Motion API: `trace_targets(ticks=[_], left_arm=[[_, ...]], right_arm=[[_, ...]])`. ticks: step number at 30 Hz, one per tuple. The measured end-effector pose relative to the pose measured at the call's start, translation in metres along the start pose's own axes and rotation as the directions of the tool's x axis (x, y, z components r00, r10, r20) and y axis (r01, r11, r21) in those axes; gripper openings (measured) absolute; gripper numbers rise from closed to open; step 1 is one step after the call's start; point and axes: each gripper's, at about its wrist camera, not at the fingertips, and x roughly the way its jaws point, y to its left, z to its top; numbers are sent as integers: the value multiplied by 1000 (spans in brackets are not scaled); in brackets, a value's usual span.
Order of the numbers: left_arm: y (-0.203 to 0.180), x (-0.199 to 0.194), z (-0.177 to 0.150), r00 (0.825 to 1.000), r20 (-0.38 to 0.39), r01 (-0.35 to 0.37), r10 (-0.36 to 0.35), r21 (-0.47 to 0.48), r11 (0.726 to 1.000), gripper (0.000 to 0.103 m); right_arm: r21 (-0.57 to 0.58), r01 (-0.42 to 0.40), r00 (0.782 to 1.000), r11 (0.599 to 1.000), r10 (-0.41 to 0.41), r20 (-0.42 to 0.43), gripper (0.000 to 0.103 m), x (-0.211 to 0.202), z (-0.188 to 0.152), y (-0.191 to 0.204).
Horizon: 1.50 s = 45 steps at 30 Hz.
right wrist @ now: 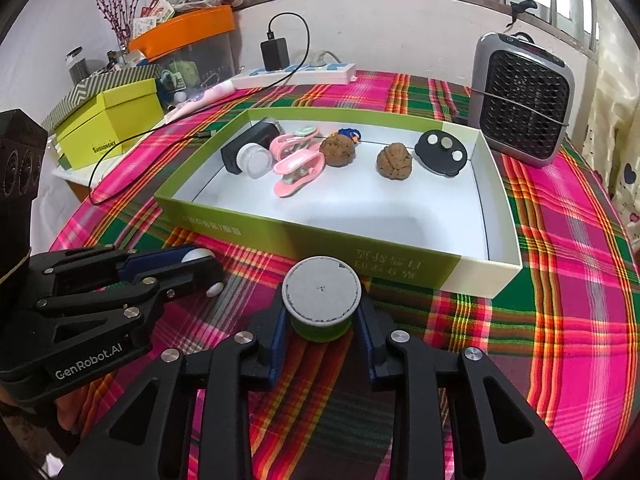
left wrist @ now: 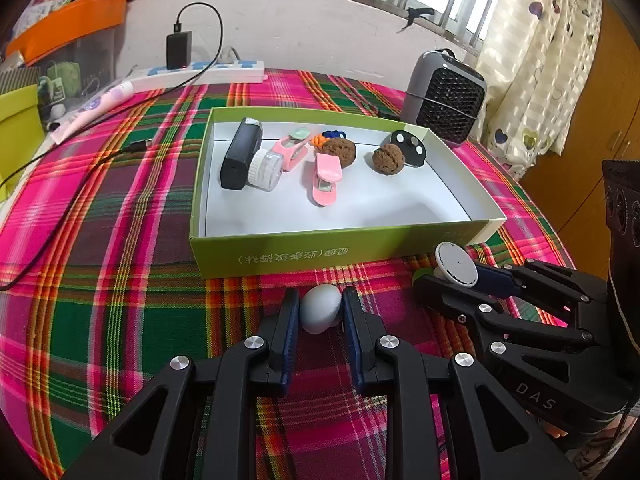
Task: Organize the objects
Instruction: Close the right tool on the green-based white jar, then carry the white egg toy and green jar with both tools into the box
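On the plaid tablecloth, just in front of the green box (left wrist: 320, 114), my left gripper (left wrist: 320, 300) is shut on a pale egg-shaped object (left wrist: 320, 310). To its right, my right gripper (right wrist: 321, 316) has its blue pads against a green spool (right wrist: 321, 294) with a round white top, standing upright near the box's front wall (right wrist: 360, 268). The left wrist view also shows the right gripper (left wrist: 452, 280) and the spool (left wrist: 456, 266). Inside the box lie a black device (left wrist: 240, 154), a clear jar (left wrist: 264, 170), two pink clips (left wrist: 326, 184), two walnuts (left wrist: 388, 158) and a black disc (left wrist: 410, 146).
A grey fan heater (right wrist: 520, 100) stands at the back right, close to the box. A white power strip (right wrist: 296, 70) with a charger lies at the far edge; its black cable (left wrist: 80, 184) trails across the left of the cloth. A yellow-green box (right wrist: 108, 124) sits at the left.
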Motion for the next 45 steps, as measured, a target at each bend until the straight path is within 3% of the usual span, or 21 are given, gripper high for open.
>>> trace_targets(ticks=[14,45], left_arm=[[0,0,0,1000,0,0,0,0,1000,20],[0,-4,4,1000,12,-14,14,15,1000,20]], right_arm=[[5,1,1000,1000,-1,14,18,-1,1,-1],[9,-5,999,1000,4,38,18,-8,-1,-1]])
